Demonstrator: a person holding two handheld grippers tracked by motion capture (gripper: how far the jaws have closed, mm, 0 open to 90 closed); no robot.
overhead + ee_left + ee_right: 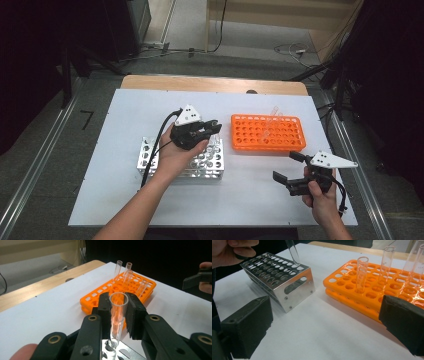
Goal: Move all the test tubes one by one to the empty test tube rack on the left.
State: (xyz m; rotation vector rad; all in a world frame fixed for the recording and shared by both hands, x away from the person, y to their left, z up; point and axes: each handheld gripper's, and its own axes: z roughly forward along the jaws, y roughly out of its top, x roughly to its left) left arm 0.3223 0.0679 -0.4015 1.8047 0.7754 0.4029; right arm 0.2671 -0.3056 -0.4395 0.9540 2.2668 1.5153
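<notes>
My left gripper hovers over the right end of a silver metal tube rack and is shut on a clear glass test tube. The tube stands upright between the pads, and its lower end sits in a hole at the metal rack's corner. From the right gripper view, the same tube slants down into the metal rack. An orange plastic rack to the right holds several empty tubes. My right gripper is open near the table's front right, with nothing between its jaws.
Both racks stand on a white board laid on a wooden table. Cables lie on the floor beyond the far edge. Bare board lies between the racks and along the front edge. The board's right edge is close to my right gripper.
</notes>
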